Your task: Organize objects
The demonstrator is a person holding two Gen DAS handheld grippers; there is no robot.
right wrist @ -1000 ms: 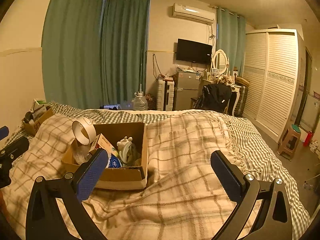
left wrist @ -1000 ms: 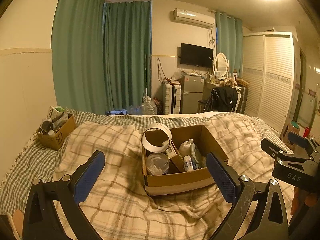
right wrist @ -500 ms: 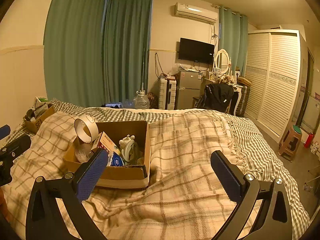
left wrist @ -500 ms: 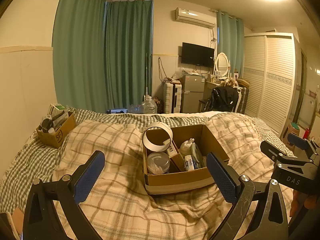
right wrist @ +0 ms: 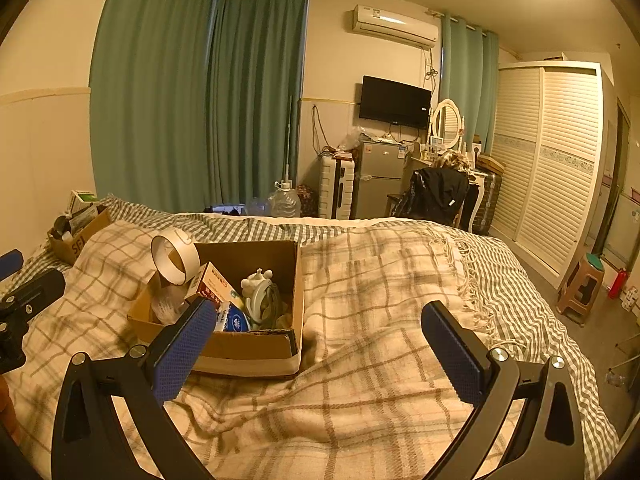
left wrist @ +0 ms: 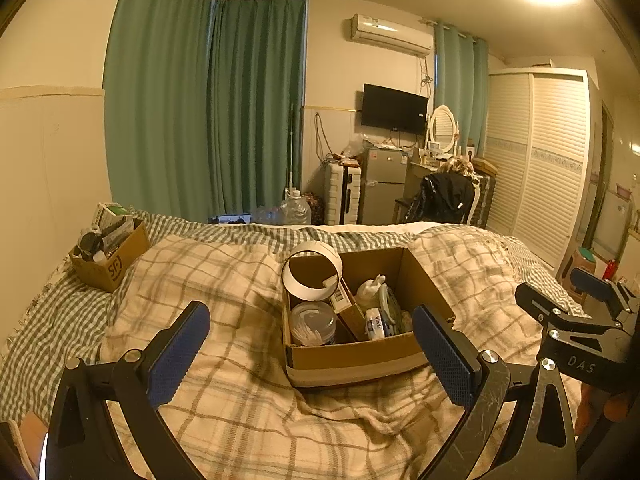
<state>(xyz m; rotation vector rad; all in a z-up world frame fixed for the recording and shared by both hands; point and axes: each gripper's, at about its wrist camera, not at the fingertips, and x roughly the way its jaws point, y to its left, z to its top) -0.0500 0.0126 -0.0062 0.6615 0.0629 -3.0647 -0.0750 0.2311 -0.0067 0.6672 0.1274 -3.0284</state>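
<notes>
Both tools are spread wide and hold nothing: the left gripper (left wrist: 310, 346) hangs over the plaid blanket (left wrist: 224, 280) in front of the cardboard box (left wrist: 352, 356), and the right gripper (right wrist: 316, 338) hangs just to its right. The box sits mid-bed on the blanket; a tape roll (left wrist: 312, 272) leans upright at its far left corner, with a clear jar (left wrist: 312, 322) below it and a white figurine (right wrist: 256, 280) further in. A smaller box (left wrist: 110, 258) sits at the bed's far left edge
</notes>
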